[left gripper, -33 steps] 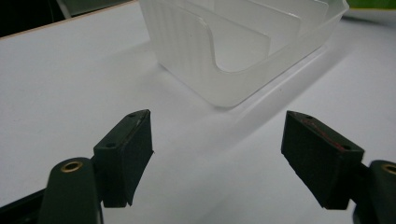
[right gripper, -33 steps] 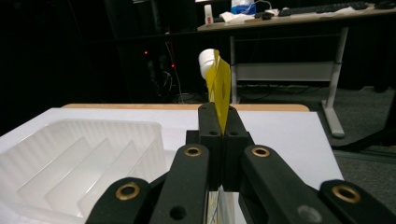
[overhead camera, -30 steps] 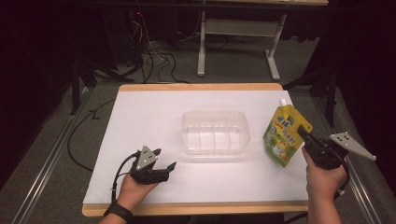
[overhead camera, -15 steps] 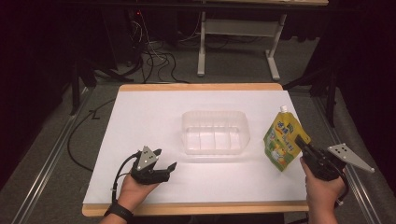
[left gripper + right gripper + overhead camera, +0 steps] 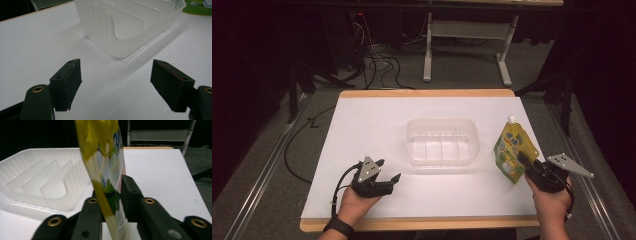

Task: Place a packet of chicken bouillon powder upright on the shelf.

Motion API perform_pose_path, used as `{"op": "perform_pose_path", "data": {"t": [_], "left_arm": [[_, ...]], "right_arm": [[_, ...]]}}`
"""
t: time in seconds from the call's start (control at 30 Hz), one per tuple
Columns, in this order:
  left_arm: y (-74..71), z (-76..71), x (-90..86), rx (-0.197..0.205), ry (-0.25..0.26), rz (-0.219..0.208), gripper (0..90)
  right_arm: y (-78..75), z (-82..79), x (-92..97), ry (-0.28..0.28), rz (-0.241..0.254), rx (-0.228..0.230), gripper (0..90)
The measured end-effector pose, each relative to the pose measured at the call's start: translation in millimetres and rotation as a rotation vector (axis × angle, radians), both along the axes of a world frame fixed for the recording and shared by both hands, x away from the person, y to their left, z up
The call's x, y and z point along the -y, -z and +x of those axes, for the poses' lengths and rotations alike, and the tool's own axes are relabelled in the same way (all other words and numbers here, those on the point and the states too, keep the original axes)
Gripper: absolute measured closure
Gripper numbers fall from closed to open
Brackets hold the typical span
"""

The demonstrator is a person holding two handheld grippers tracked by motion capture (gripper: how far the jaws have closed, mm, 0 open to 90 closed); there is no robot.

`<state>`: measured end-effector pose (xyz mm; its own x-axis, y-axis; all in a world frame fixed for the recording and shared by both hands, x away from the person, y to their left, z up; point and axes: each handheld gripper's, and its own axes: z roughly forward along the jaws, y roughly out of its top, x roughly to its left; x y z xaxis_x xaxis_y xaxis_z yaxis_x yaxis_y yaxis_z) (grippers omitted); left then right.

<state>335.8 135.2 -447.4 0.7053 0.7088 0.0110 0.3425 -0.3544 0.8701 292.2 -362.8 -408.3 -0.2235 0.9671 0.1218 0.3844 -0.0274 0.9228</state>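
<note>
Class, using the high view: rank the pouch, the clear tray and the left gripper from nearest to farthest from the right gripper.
1. Pouch: between the jaws of the right gripper, at the table's right edge.
2. Tray: mid-table, to the pouch's left.
3. Left gripper: near the front edge, left of the tray.

Yellow-green spout pouch carried blue printed characters near its top, too small and blurred to read; right gripper view showed part of a blue "2"-like mark. No other text legible.
</note>
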Motion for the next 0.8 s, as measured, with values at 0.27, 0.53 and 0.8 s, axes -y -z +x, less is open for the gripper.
{"op": "perform_pose_path", "data": {"t": [0.27, 0.53, 0.8], "left_arm": [[1.2, -0.4, 2.6, -0.006, 0.012, 0.002, 26.4], [3.4, 1.1, 7.2, -0.010, -0.001, 0.018, 27.4], [3.2, 1.0, 7.6, -0.003, -0.007, 0.015, 28.8]], "right_arm": [[-2.4, 0.7, 3.6, 0.022, 0.016, 0.006, 90.0], [-15.5, -7.6, -0.9, 0.016, 0.020, 0.066, 90.0], [-33.2, -11.2, -9.2, -0.005, 0.034, 0.122, 90.0]]}}
